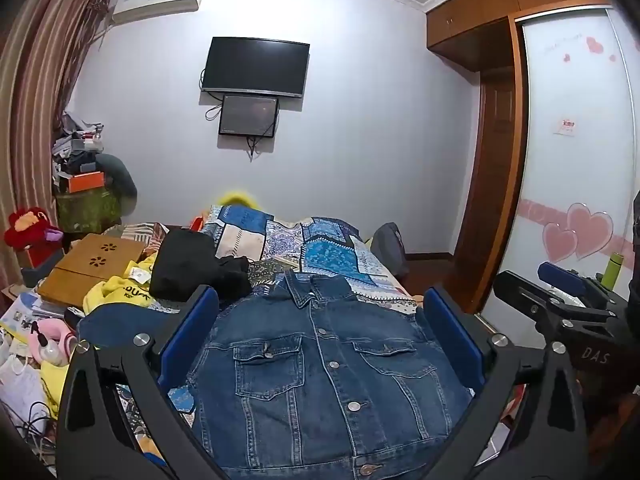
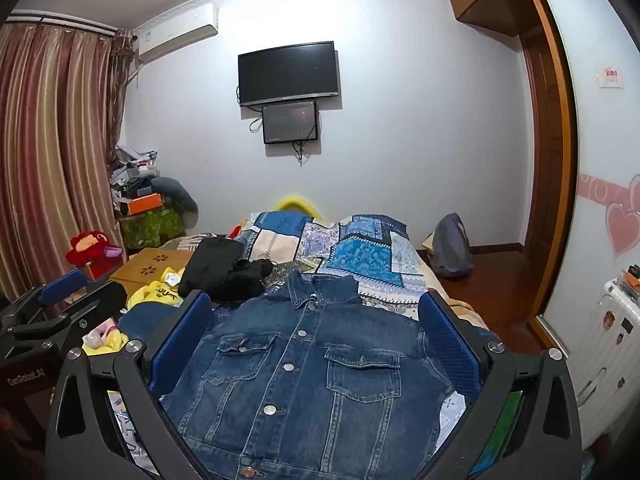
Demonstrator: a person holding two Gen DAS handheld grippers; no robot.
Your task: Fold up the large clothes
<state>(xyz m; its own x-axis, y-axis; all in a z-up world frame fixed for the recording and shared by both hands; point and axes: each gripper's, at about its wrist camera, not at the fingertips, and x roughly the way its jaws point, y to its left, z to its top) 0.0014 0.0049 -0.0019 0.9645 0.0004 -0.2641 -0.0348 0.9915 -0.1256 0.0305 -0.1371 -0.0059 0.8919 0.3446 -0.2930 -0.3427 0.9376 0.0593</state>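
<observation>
A blue denim jacket (image 1: 324,376) lies flat and buttoned on the bed, collar pointing away; it also shows in the right wrist view (image 2: 308,376). My left gripper (image 1: 320,312) is open and empty, held above the jacket, its blue pads wide apart on either side. My right gripper (image 2: 316,320) is likewise open and empty above the jacket. The right gripper shows at the right edge of the left wrist view (image 1: 560,292). The left gripper shows at the left edge of the right wrist view (image 2: 60,300).
A patchwork quilt (image 1: 320,244) covers the bed. Black clothes (image 1: 192,264), a yellow garment (image 1: 120,292) and a wooden lap desk (image 1: 92,268) lie to the left. A grey bag (image 2: 450,248) sits on the floor. A wardrobe (image 1: 576,160) stands to the right.
</observation>
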